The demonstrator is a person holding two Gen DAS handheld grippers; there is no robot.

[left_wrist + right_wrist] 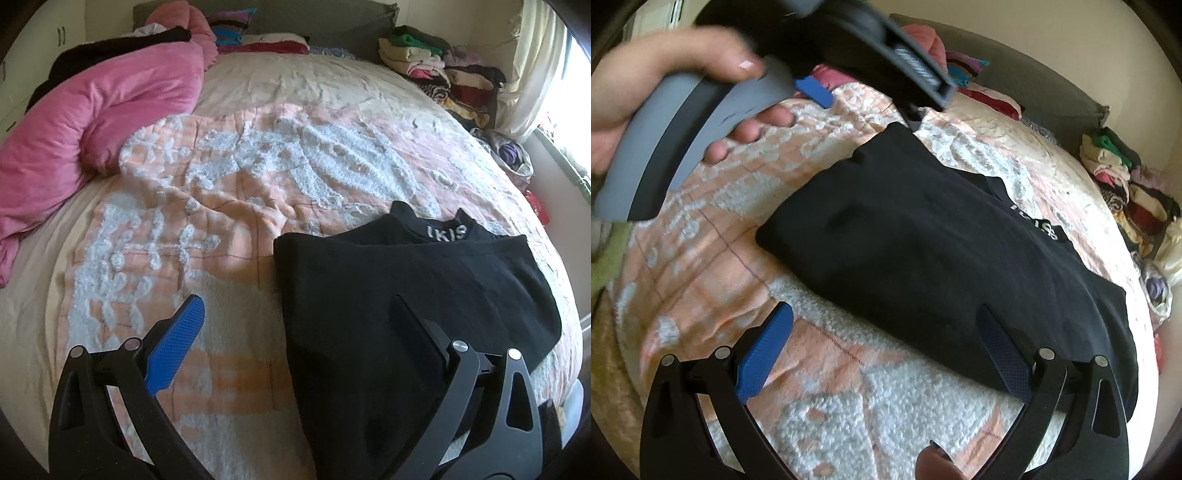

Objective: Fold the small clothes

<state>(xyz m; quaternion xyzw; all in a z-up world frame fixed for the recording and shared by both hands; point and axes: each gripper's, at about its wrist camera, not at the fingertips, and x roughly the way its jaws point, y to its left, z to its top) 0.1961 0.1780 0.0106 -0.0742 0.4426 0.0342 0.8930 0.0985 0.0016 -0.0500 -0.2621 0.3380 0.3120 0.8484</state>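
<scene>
A black garment (406,291) lies folded flat on the peach and white bedspread (229,177), with white lettering on its collar (447,230). My left gripper (295,314) is open above the garment's left edge, its blue finger (184,332) over the bedspread and its other finger over the black cloth. In the right wrist view the same garment (905,240) stretches across the middle. My right gripper (884,323) is open at its near edge, one finger over the cloth. The left gripper (863,104), held by a hand (665,74), hovers at the garment's far corner.
A pink duvet (96,118) is bunched along the bed's left side. Piles of folded clothes (436,62) sit at the back right by a curtain (532,66) and window. Pillows and more clothes (258,37) line the headboard. The bed's near edge curves away below the garment.
</scene>
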